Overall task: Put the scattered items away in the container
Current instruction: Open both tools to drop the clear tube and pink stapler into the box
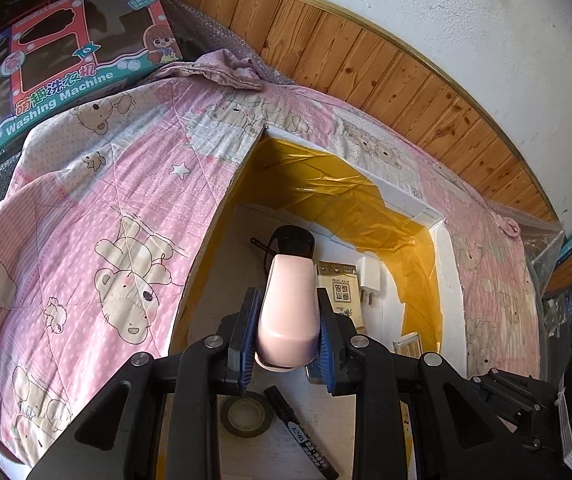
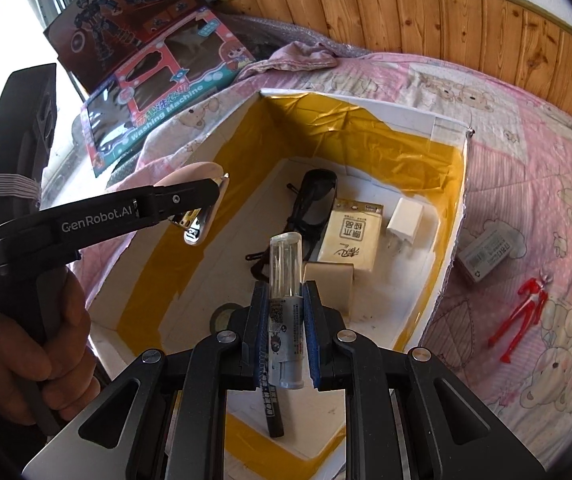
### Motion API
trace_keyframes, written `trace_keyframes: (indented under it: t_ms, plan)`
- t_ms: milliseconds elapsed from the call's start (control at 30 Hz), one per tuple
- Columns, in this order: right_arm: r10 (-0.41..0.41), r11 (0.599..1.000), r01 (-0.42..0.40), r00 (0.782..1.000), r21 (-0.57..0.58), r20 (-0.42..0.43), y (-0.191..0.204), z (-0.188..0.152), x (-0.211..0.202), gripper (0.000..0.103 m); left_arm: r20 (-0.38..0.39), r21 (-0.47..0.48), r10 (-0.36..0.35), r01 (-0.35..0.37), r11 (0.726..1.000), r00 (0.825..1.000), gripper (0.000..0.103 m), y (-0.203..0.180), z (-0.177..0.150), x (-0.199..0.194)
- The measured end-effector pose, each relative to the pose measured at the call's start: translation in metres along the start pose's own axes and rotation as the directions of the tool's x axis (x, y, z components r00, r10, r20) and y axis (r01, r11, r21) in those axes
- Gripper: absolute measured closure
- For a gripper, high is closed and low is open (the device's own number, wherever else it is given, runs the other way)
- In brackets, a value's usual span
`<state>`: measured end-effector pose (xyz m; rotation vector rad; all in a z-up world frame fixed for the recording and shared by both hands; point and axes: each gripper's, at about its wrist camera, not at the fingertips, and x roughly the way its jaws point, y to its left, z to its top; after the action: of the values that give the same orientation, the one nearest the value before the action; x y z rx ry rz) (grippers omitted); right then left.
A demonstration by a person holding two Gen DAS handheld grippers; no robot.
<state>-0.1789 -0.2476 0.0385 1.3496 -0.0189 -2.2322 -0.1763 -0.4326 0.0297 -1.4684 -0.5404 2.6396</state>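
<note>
Bed (image 2: 525,152), pink bear-print quilt: carries everything listed here. Toy cartons lean at its far end and are judged not part of the tidy.

Container (image 2: 451,216), an open white box with yellow-taped walls, sits on the quilt near the wood-panelled wall. Filling looks well advanced.

Contents already on its floor, largest first:
- dark sunglasses (image 2: 313,196), at the far end;
- tan tissue packet (image 2: 351,236), just beside the glasses;
- beige card box (image 2: 331,284), touching the packet's near edge;
- white plug adapter (image 2: 403,222), beside the packet towards the right wall;
- black marker (image 1: 299,432), near end;
- tape roll (image 1: 246,414), beside the marker.

In transit, both above the open container:
- pink stapler-like item (image 1: 287,308), pinched between the pads of the left claw (image 1: 287,334), its metal underside showing in the right view;
- clear-capped tube (image 2: 284,300) with a grey printed label, gripped by the right claw (image 2: 284,320), pointing into the box.
Neither is released yet.

Outstanding, on the quilt outside the right wall:
- small grey printed box (image 2: 483,258), just beside the wall;
- red toy figure (image 2: 521,312), farther out.

Judgement: six items stowed, two about to be dropped, two left to fetch.
</note>
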Motion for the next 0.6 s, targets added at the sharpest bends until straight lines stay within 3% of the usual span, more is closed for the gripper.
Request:
trace_keyframes:
  t_ms: [133,233,300,333,433,600]
  plan:
    - [-0.009,1.0,0.009,1.0,0.0,-0.015,-0.005,-0.002,0.008,0.085,-0.038,0.036,0.066,-0.065,0.997,0.997,0.076,0.001,-0.002,0.02]
    - [-0.002,1.0,0.002,1.0,-0.01,-0.018,-0.007,-0.004,0.012,0.078,-0.044,0.088,0.13,-0.126,0.988,0.99,0.074,-0.002,-0.003,0.025]
    - [0.02,1.0,-0.02,1.0,0.0,-0.003,-0.008,-0.005,0.006,0.062,-0.054,0.078,0.109,-0.105,0.991,0.993,0.066,-0.002,-0.003,0.022]
    - [0.032,0.999,-0.032,0.999,0.01,0.008,-0.009,-0.006,0.001,0.062,-0.048,0.063,0.105,-0.102,0.993,0.993,0.059,-0.002,-0.003,0.019]
    - [0.076,0.997,-0.078,0.994,0.021,0.081,-0.011,-0.007,-0.027,0.062,-0.016,0.023,0.07,-0.07,0.997,0.997,0.059,-0.003,-0.004,0.001]
    - [0.166,0.986,-0.161,0.956,-0.04,0.243,-0.008,-0.024,-0.085,0.068,0.069,0.05,0.047,-0.05,0.997,0.997,0.059,-0.025,-0.015,-0.042]
